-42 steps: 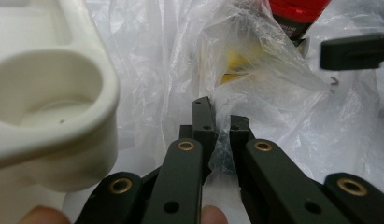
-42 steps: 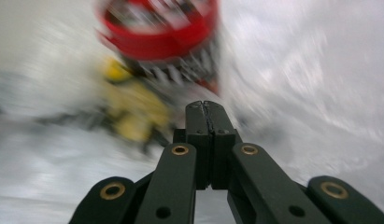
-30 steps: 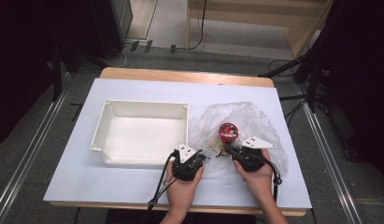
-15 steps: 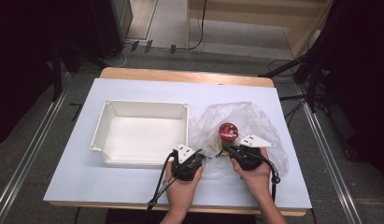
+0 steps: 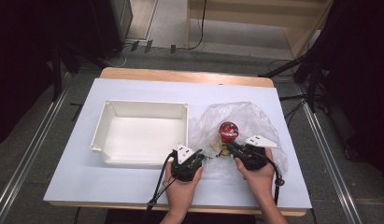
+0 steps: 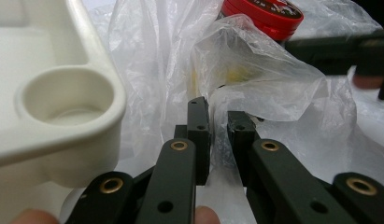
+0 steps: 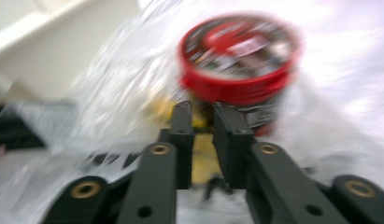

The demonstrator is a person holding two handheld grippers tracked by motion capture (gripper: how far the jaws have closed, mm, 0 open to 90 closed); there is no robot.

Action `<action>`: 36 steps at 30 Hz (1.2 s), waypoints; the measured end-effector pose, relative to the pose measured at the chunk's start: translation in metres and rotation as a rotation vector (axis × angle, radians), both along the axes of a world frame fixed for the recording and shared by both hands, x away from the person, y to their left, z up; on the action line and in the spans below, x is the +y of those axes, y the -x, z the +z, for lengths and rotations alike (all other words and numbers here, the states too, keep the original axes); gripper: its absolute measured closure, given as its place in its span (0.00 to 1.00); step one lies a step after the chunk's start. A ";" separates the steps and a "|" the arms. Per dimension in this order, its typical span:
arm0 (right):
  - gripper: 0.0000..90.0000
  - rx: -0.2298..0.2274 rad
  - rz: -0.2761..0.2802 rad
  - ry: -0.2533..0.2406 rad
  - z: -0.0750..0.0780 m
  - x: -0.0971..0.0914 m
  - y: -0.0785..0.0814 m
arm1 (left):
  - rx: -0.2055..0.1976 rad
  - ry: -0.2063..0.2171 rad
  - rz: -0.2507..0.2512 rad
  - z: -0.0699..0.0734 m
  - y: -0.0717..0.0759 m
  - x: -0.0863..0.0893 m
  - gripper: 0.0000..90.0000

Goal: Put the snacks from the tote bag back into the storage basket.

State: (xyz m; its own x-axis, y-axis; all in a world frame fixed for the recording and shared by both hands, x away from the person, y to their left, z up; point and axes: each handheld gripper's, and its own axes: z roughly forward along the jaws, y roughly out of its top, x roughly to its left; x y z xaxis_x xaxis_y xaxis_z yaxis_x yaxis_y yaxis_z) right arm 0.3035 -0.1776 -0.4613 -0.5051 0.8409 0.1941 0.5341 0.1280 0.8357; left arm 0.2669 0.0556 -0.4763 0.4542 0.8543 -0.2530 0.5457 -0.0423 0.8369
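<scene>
Bag still being emptied, tray empty.
Left gripper (image 6: 217,123) pinched the plastic bag (image 5: 245,116); right gripper (image 7: 201,114), jaws just opening, narrow, gripped nothing; red tub (image 5: 228,130) remained outside the tray (image 5: 101,140).

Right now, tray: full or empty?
Empty. The high view shows the white tray with a bare floor; the red-lidded tub still sits on the plastic bag beside it.

One white rectangular plastic tray (image 5: 143,135), one crumpled clear plastic bag (image 5: 245,121), one round red-lidded container (image 5: 228,130) and one small yellow item (image 7: 201,154) inside the bag lie on one pale tabletop (image 5: 87,177). Two black handheld grippers, left (image 5: 204,157) and right (image 5: 225,145).
</scene>
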 end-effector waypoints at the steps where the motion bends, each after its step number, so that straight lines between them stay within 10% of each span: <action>1: 0.82 -0.017 -0.024 -0.012 0.002 -0.003 0.000 | 0.001 -0.004 -0.003 0.000 0.000 0.000 0.94; 11: 0.39 -0.008 -0.081 0.055 -0.009 -0.001 -0.018 | 0.002 -0.009 -0.005 0.000 0.000 -0.001 0.93; 36: 0.29 -0.023 -0.082 0.076 -0.014 0.013 -0.040 | 0.006 -0.016 -0.009 0.000 0.000 -0.003 0.93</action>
State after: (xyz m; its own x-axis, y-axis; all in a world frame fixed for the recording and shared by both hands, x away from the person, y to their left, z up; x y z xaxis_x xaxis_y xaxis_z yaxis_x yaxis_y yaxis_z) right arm 0.3433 -0.1648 -0.4757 -0.4375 0.8916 0.1171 0.5260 0.1481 0.8375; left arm 0.2667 0.0529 -0.4767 0.4606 0.8540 -0.2419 0.5506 -0.0612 0.8325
